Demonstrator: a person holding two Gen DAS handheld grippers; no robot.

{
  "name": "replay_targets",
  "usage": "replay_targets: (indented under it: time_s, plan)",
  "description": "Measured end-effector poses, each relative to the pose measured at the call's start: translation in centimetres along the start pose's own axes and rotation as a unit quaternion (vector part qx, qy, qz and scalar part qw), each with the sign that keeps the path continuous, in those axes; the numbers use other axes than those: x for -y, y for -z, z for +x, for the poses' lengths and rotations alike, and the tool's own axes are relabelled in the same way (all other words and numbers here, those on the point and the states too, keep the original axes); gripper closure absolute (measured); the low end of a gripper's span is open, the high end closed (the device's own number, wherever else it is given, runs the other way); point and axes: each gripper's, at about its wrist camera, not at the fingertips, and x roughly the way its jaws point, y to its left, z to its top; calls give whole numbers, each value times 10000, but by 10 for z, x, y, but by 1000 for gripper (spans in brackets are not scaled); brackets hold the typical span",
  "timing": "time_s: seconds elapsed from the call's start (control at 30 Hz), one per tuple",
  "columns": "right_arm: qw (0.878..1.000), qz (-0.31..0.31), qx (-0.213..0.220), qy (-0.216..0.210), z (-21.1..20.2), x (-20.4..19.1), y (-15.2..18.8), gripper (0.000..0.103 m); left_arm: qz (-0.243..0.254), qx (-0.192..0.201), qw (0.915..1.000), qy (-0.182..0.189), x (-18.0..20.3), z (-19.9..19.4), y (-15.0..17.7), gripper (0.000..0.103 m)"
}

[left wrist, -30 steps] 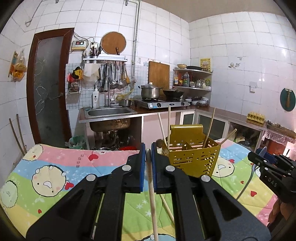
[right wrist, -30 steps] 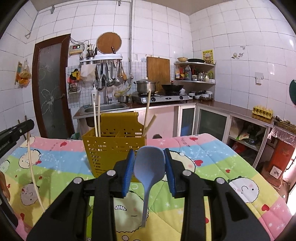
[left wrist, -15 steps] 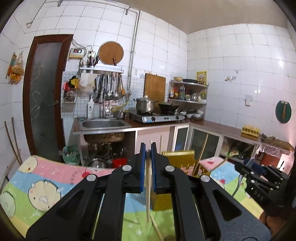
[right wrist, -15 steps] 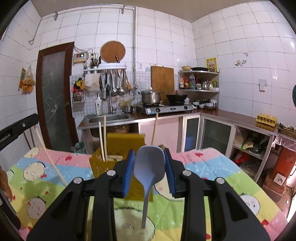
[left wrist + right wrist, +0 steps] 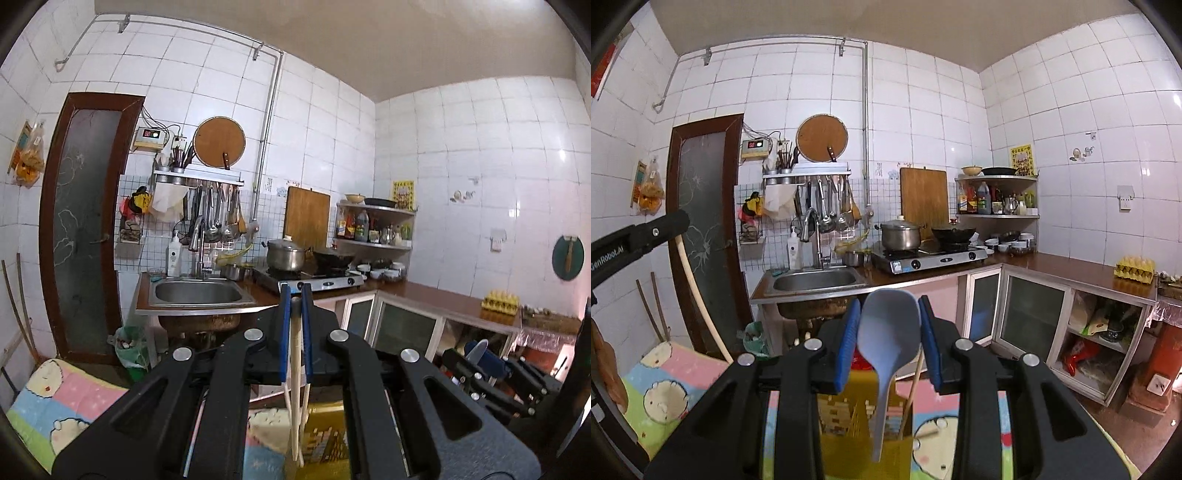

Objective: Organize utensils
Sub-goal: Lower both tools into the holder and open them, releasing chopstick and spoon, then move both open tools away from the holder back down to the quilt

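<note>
- Our left gripper (image 5: 295,301) is clamped narrow on a pair of chopsticks (image 5: 295,387), which hang down between its blue pads.
- Their lower tips sit over the yellow utensil basket (image 5: 325,443), near us on the cartoon-print cloth (image 5: 55,402).
- Our right gripper (image 5: 888,321) grips a blue-grey spoon (image 5: 888,332) by its bowl, handle pointing down over the same basket (image 5: 842,424).
- Far behind stand the sink (image 5: 814,282) and stove (image 5: 931,258).

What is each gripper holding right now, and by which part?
Left gripper: wooden chopsticks, pinched near their top ends. Right gripper: blue spoon, clamped across its bowl, handle hanging down.
</note>
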Motion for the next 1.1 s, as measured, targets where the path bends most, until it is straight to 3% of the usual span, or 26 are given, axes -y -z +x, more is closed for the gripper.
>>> replay_targets:
  time_s: [0.23,0.57,0.93,0.97,1.0,1.03,1.07,1.1]
  plan:
    - [9999,53,-63,127,37,6,0,71,-140,-100,9998,69,7,38,5,99]
    - [9989,32,-427,165,79,19,43,71,20,-850,9964,43,9,88,79,99]
    - [9937,-281,-1061,245,97,19,71,70,135,-1420,9898,-62,-12,93,115,97]
    - [9919,-306,-1213,233,100,20,73,65,128,-1450,9893,-84,-15,89,114,92]
    - [9909,-311,-1288,250,101,21,72,53,120,-1458,9892,-101,-16,85,113,77]
    - [9904,-285,-1324,289,98,23,70,47,111,-1441,9894,-144,-17,80,111,67]
    - [9905,-254,-1323,286,94,24,68,41,108,-1395,9899,-223,-20,74,107,46]
    - [9907,-219,-1317,270,88,26,63,41,120,-1327,9906,-320,-23,66,103,34]
